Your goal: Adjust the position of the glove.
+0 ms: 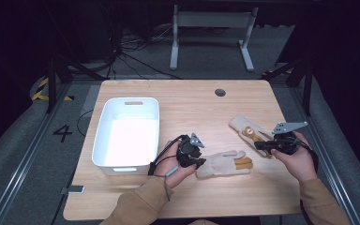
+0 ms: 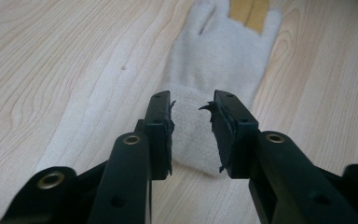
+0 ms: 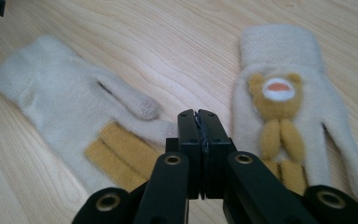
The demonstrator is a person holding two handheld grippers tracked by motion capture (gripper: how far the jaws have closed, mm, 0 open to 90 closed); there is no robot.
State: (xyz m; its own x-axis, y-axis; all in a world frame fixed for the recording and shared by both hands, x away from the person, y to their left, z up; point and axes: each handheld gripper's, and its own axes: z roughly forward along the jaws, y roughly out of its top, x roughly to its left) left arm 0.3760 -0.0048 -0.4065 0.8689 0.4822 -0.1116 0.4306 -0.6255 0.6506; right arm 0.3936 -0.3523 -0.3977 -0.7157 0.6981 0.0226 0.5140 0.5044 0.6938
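Two cream knit gloves lie on the wooden table point(image 1: 187, 108). The plain-side glove point(image 1: 222, 164) point(image 2: 219, 51) point(image 3: 65, 102) rests near the front, with mustard patches on its fingers. My left gripper point(image 1: 199, 161) point(image 2: 193, 105) is at its cuff end with the jaws apart. The cuff lies flat between them and is not squeezed. The bear-face glove point(image 1: 248, 133) point(image 3: 284, 93) lies to the right, cuff pointing away. My right gripper point(image 1: 258, 145) point(image 3: 198, 114) hovers low between the two gloves, jaws shut together on nothing.
A white plastic bin point(image 1: 131, 100) stands on the table's left half. A round cable hole point(image 1: 220, 92) sits near the far edge. A small dark device point(image 1: 72, 190) lies at the front left corner. Beyond the table are cables and a desk frame point(image 1: 211, 21).
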